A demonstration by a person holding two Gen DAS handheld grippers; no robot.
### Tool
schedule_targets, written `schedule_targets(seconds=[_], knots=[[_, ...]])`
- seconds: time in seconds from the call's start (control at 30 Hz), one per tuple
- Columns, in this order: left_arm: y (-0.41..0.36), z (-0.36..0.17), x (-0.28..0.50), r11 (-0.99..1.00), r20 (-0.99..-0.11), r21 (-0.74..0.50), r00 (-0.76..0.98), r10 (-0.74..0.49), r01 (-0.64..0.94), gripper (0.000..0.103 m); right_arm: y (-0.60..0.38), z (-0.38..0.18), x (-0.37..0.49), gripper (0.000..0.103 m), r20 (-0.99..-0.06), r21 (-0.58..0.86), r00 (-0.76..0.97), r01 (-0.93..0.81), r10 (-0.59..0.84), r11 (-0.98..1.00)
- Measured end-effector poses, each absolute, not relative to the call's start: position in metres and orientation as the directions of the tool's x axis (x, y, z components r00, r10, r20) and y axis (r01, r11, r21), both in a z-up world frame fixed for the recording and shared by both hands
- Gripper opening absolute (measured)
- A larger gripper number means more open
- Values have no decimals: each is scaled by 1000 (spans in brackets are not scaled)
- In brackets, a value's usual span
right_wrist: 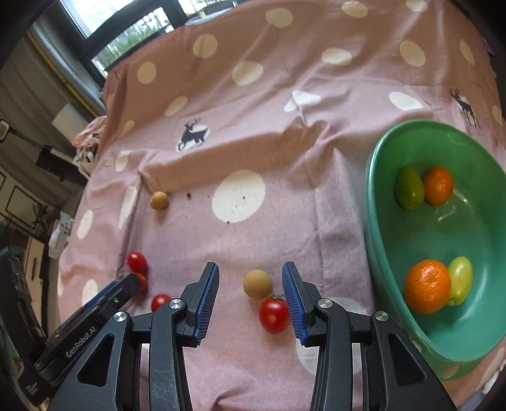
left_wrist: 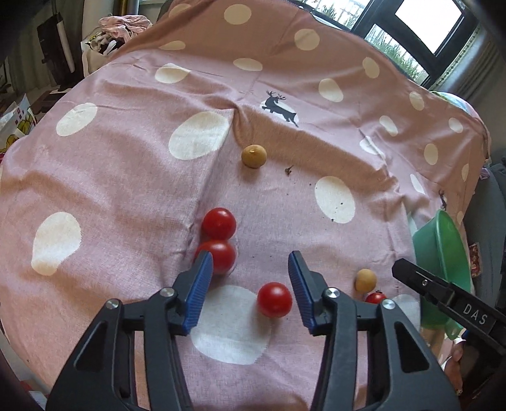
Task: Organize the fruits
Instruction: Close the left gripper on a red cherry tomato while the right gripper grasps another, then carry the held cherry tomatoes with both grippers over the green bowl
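Green bowl [right_wrist: 379, 221] at 3 o'clock already has two oranges, two green fruits – four tomatoes, two tan fruits left on cloth [left_wrist: 126, 177]; left gripper [left_wrist: 249, 281] spread around tomato [left_wrist: 274, 299], right gripper [right_wrist: 250, 286] spread around tan fruit [right_wrist: 257, 283] – nothing pinched

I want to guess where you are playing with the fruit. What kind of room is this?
Probably a room in someone's home. A pink dotted cloth with deer covers the surface, a pile of clothes lies behind it, and a window looks out on plants. A green bowl holds fruit.
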State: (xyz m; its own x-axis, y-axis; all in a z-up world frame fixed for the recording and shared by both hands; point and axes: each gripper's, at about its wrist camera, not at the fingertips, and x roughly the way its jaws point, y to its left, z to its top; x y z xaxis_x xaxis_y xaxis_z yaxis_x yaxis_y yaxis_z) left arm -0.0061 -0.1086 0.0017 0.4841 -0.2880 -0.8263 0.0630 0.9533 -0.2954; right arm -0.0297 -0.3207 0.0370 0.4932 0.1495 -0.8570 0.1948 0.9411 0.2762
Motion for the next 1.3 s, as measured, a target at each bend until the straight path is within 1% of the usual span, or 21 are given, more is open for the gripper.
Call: schedule_targets(seconds=[0.07,0.3,0.43,0.57,0.7,0.8,0.87,0.97,1.03,1.13,1.3], knots=[[-108,0,-5,955,-834,-292,473,-284,57,47,-321,32,-29,42,-868,275,473,197,154,941],[-122,-3,-8,926,-837,-357,398,-376,125,47,-320,22,-31,42,-894,230,426,164,141,959],[-134,-9,-9,937,-859,-320,375,-349,139,47,-323,18,-32,42,-905,208,407,163,127,964],[-137,-16,-9,931,-864,-339,347,-365,135,47,-325,12,-34,42,-912,198,393,171,118,965],[-141,-22,-7,943,-882,-308,334,-333,127,47,-322,4,-35,42,-924,177,368,170,105,969],[-144,-22,-8,945,-883,-295,339,-325,139,42,-320,1,-34,42,-927,169,361,161,101,972],[-145,-23,-8,952,-886,-273,349,-306,143,35,-318,0,-33,42,-929,167,356,160,101,973],[-144,-24,-7,952,-884,-271,355,-304,141,29,-316,-1,-32,42,-928,172,355,140,113,975],[-143,-24,-7,952,-884,-272,354,-304,140,26,-315,-2,-31,37,-930,165,352,133,109,977],[-145,-24,-7,951,-884,-271,352,-308,151,27,-314,-3,-31,31,-928,160,357,126,106,979],[-147,-22,-8,945,-876,-287,356,-324,155,27,-312,-4,-30,30,-925,167,362,113,116,979]])
